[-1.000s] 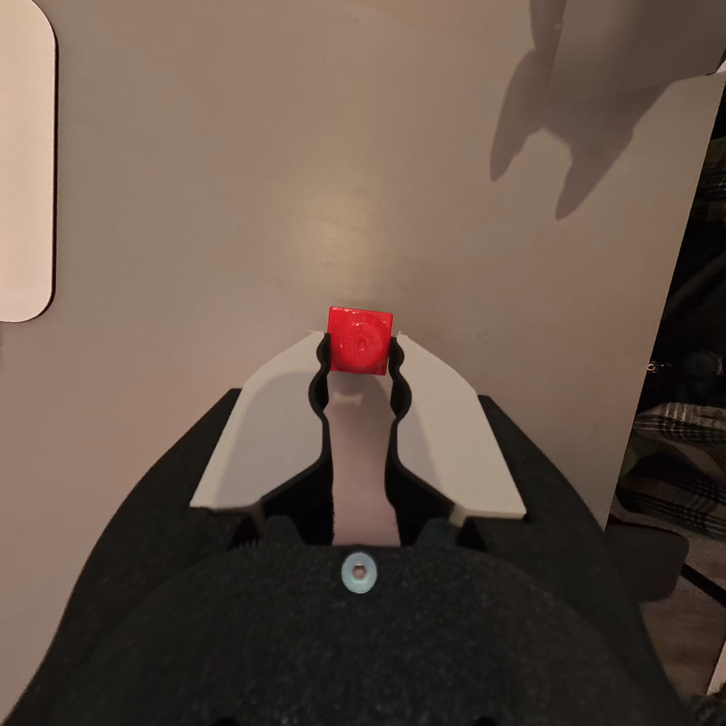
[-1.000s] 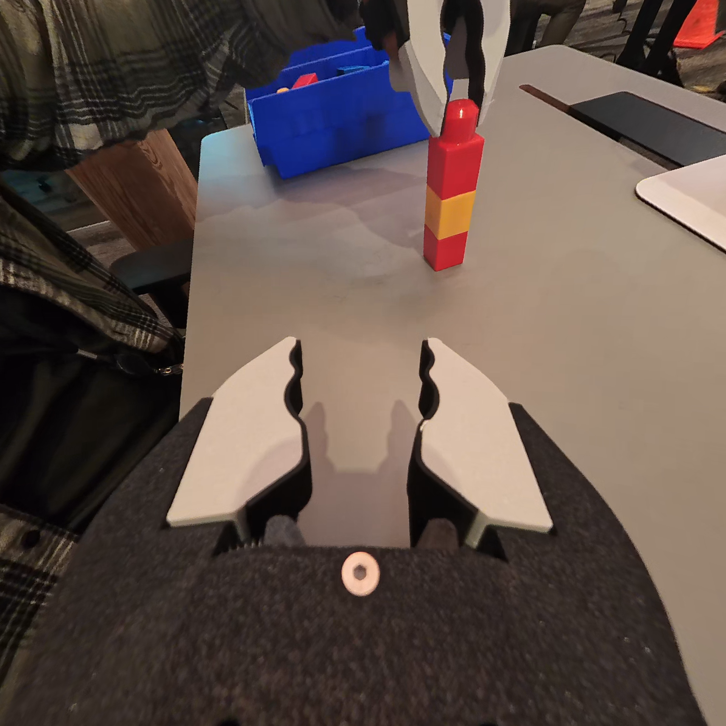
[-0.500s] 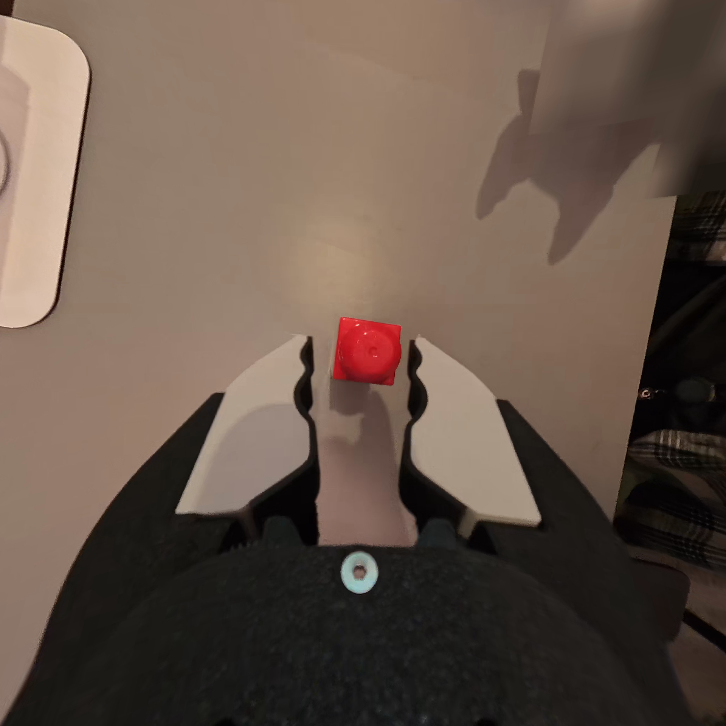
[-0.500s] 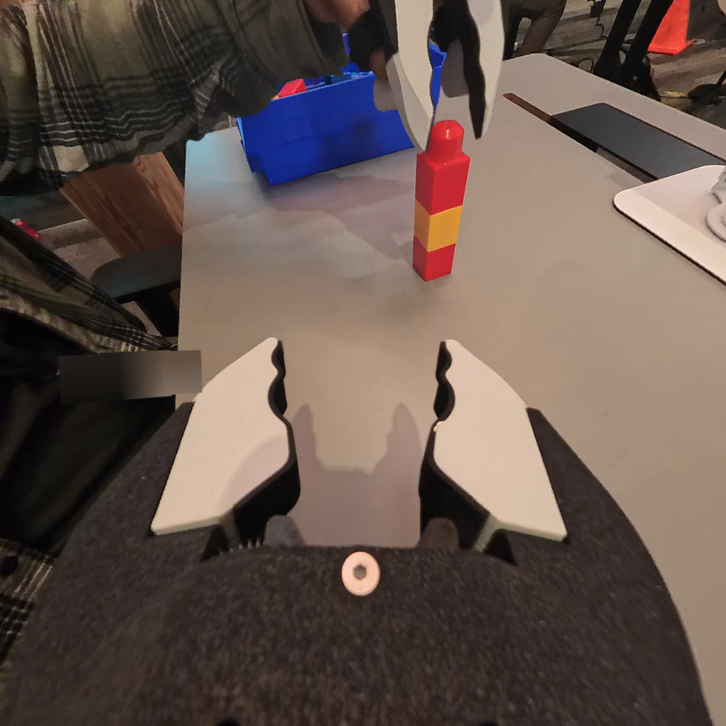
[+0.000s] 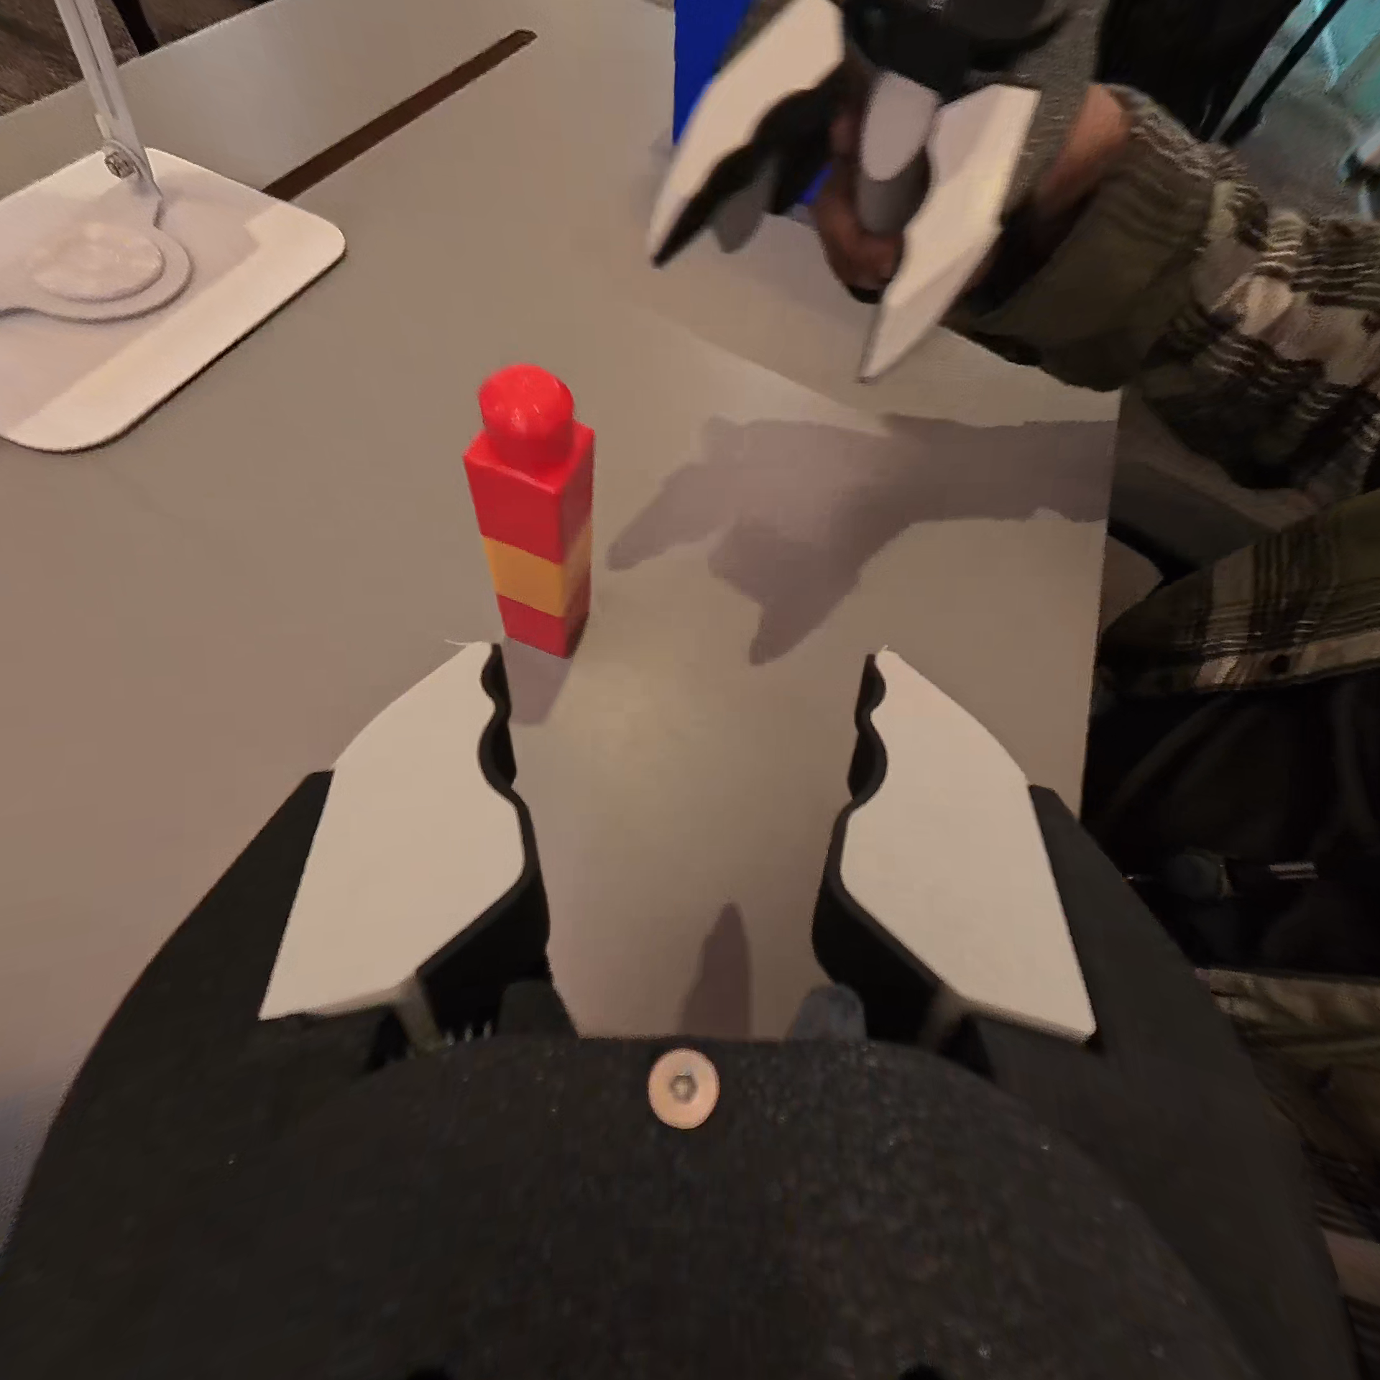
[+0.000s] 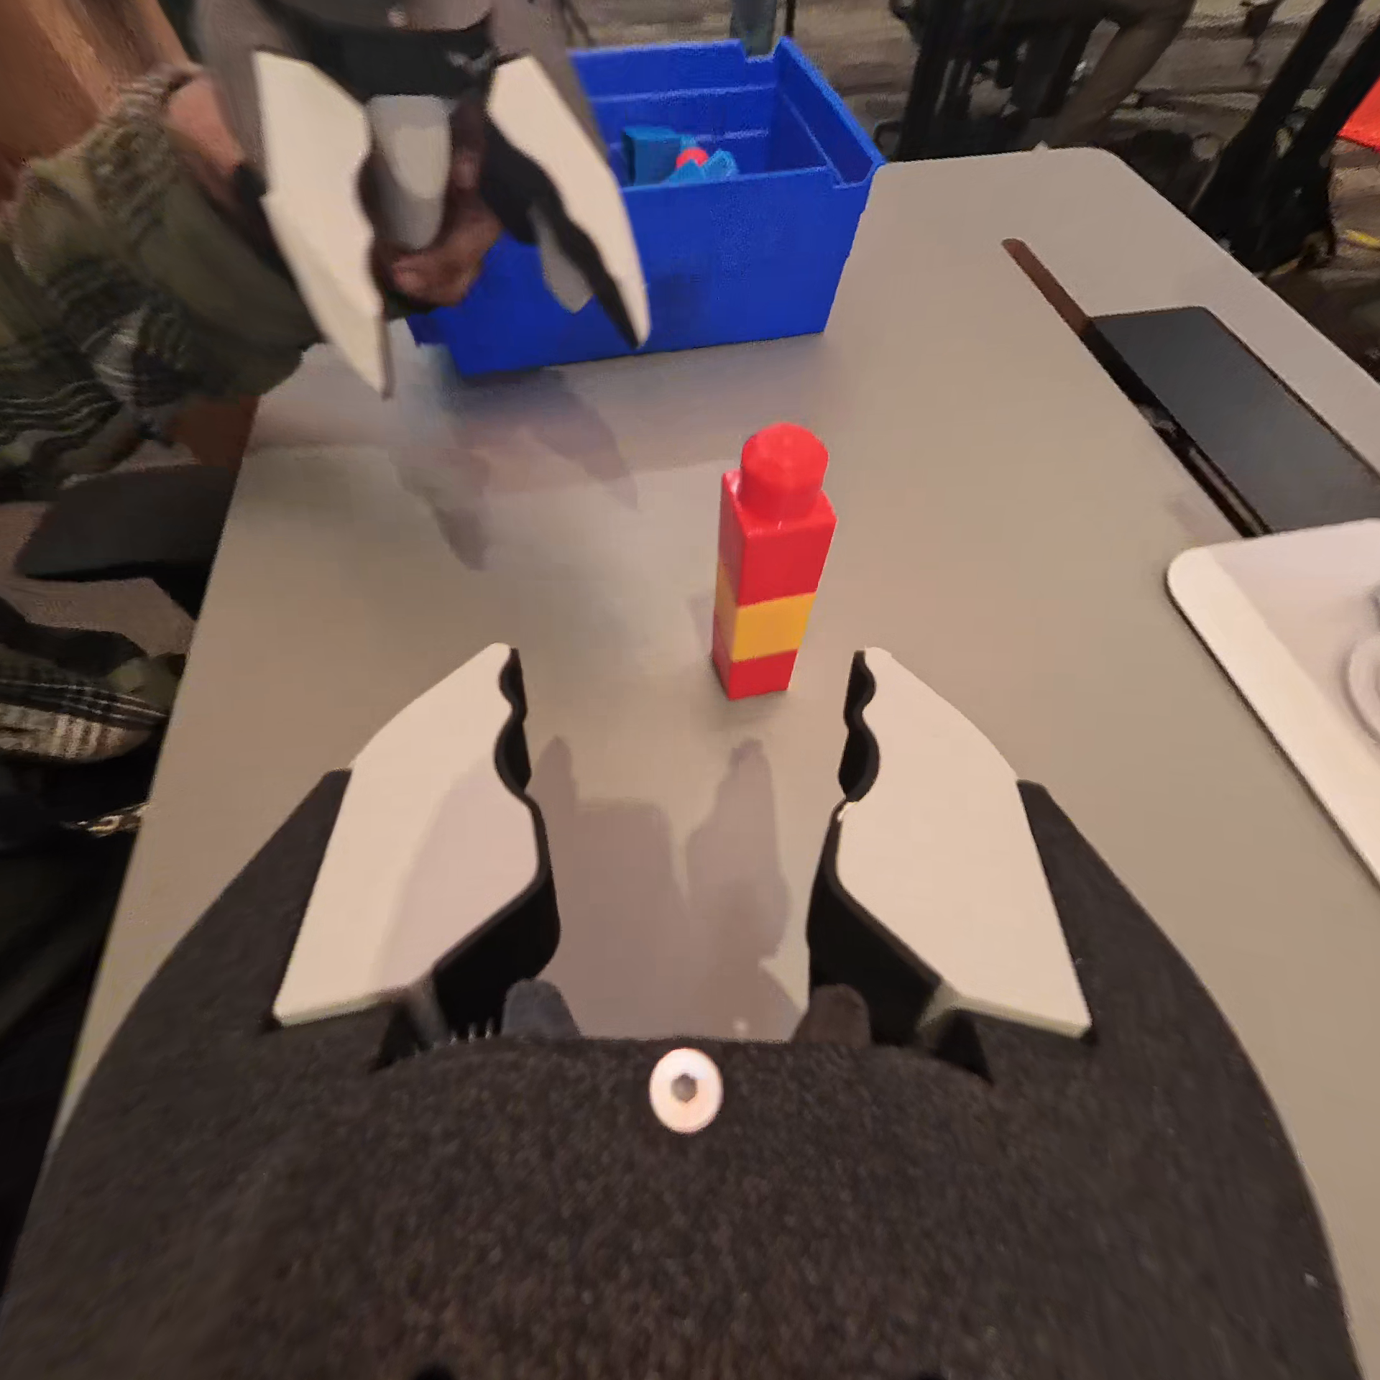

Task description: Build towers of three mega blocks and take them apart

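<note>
A tower of three blocks, red on yellow on red (image 5: pixel 534 515), stands upright on the grey table (image 5: pixel 224 597). It also shows in the right wrist view (image 6: pixel 773 575). My left gripper (image 5: pixel 679 657) is open and empty, and the tower stands just beyond its left fingertip. My right gripper (image 6: pixel 683 657) is open and empty, with the tower just ahead, inside its right fingertip. Each gripper shows in the other's view, raised above the table and open: the right one (image 5: pixel 762 314), the left one (image 6: pixel 508 366).
A blue bin (image 6: pixel 851 179) with loose blocks stands at the table's far end. A white pad (image 6: pixel 1269 672) lies at the right of the right wrist view, a black pad (image 6: pixel 1232 418) behind it. A person's plaid sleeves border the table edge (image 5: pixel 1232 612).
My left gripper let go of the top red block, opened wide and drew back from above the tower. My right gripper opened wider and came closer to the tower.
</note>
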A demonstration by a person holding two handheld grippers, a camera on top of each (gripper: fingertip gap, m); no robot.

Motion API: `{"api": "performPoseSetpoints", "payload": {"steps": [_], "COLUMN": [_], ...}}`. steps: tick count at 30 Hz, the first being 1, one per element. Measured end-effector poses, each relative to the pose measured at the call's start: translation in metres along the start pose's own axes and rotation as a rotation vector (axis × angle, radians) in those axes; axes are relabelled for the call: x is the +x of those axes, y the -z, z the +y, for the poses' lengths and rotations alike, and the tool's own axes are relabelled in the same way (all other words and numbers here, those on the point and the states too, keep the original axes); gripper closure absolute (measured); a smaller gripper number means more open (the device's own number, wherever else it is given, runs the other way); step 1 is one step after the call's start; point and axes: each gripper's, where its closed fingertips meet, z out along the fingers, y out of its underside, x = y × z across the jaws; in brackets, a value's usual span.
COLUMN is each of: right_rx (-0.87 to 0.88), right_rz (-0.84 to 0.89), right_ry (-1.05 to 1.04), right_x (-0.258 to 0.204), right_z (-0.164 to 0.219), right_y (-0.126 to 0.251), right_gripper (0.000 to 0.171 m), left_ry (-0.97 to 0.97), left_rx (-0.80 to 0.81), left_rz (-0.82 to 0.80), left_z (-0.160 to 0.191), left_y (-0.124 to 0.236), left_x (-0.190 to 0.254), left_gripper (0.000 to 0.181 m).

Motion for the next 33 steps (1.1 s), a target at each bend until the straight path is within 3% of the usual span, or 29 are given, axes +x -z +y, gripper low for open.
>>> {"api": "performPoseSetpoints", "payload": {"steps": [6, 17, 19, 20, 22, 28, 33], "right_rx": [-0.215, -0.660, -0.717, -0.749, -0.756, -0.718, -0.722], "right_rz": [-0.040, -0.163, -0.189, -0.208, -0.217, -0.143, 0.192], "right_ry": [0.098, 0.234, 0.226, 0.223, 0.224, 0.184, -0.054], "right_x": [0.026, 0.029, 0.030, 0.030, 0.031, 0.046, 0.096], "right_z": [-0.010, -0.001, 0.003, 0.007, 0.007, -0.010, -0.022], "right_y": [-0.055, -0.080, -0.084, -0.085, -0.087, -0.047, 0.059], "right_gripper": [0.089, 0.098, 0.112, 0.135, 0.135, 0.136, 0.136], "left_ry": [0.090, 0.068, 0.069, 0.069, 0.068, 0.054, 0.031], "left_rx": [0.117, 0.144, 0.142, 0.142, 0.145, 0.173, 0.167], "left_rz": [0.024, 0.032, 0.039, 0.040, 0.037, 0.050, 0.097], "left_z": [0.025, 0.032, 0.033, 0.033, 0.032, 0.023, 0.013], "left_y": [0.013, 0.019, 0.021, 0.021, 0.024, 0.025, 0.011], "left_x": [0.018, 0.023, 0.024, 0.025, 0.026, 0.033, 0.045], "left_gripper": [0.098, 0.102, 0.102, 0.102, 0.103, 0.109, 0.110]}}
